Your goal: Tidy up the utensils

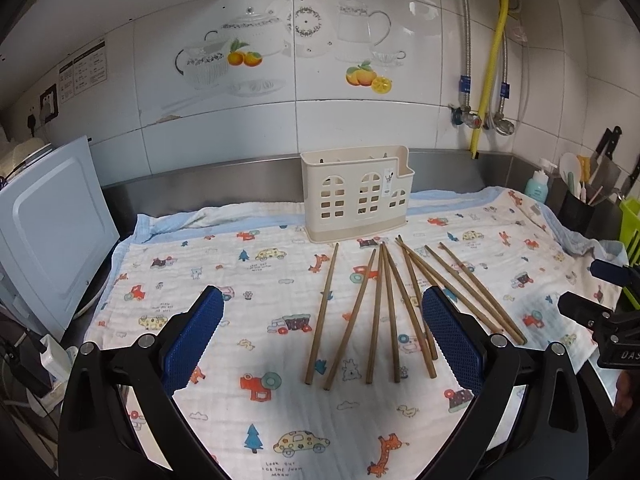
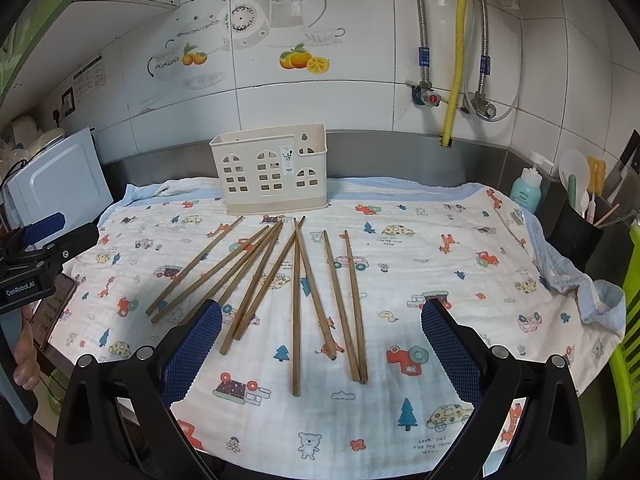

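Several brown wooden chopsticks lie fanned out on a cartoon-print cloth; they also show in the right wrist view. A cream plastic utensil holder with window cut-outs stands behind them by the wall, also seen in the right wrist view. My left gripper is open and empty, above the near ends of the chopsticks. My right gripper is open and empty, above the near ends too. Each gripper shows at the edge of the other's view.
A white appliance stands at the left. A black pot with kitchen tools, a teal pump bottle and a green rack are at the right. The tiled wall carries pipes and valves.
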A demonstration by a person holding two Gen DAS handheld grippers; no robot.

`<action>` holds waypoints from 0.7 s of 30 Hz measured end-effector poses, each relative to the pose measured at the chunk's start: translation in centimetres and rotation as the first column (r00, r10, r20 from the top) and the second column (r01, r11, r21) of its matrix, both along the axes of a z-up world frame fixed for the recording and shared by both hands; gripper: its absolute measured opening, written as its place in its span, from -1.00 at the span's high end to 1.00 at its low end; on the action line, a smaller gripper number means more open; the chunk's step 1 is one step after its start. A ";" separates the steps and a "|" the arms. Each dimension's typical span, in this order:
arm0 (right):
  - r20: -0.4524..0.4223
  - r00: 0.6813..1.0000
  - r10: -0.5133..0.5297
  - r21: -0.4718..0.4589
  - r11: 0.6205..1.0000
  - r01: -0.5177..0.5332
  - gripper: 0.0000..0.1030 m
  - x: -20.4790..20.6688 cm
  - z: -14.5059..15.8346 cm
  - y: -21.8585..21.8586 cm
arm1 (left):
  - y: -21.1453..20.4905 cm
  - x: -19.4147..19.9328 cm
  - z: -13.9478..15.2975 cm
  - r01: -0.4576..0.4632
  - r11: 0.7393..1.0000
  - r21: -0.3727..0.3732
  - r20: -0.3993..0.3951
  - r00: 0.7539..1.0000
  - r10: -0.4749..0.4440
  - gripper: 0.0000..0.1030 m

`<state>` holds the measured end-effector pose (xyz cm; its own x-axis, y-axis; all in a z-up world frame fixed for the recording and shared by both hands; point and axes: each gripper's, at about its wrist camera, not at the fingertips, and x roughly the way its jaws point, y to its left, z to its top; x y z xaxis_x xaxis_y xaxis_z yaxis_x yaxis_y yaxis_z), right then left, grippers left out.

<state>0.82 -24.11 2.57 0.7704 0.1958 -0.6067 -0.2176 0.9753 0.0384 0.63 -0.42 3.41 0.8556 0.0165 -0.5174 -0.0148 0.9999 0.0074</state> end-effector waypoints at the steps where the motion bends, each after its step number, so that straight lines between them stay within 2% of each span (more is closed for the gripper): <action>1: 0.000 1.000 -0.001 -0.001 1.000 0.001 -0.88 0.0 0.0 0.0 | 0.0 0.0 0.0 0.001 1.000 -0.002 0.000 1.000 -0.001 -0.91; 21: 0.017 1.000 0.003 0.017 1.000 -0.003 -0.88 -0.2 0.4 0.0 | -0.1 -0.1 0.3 -0.007 1.000 0.002 0.016 1.000 0.007 -0.90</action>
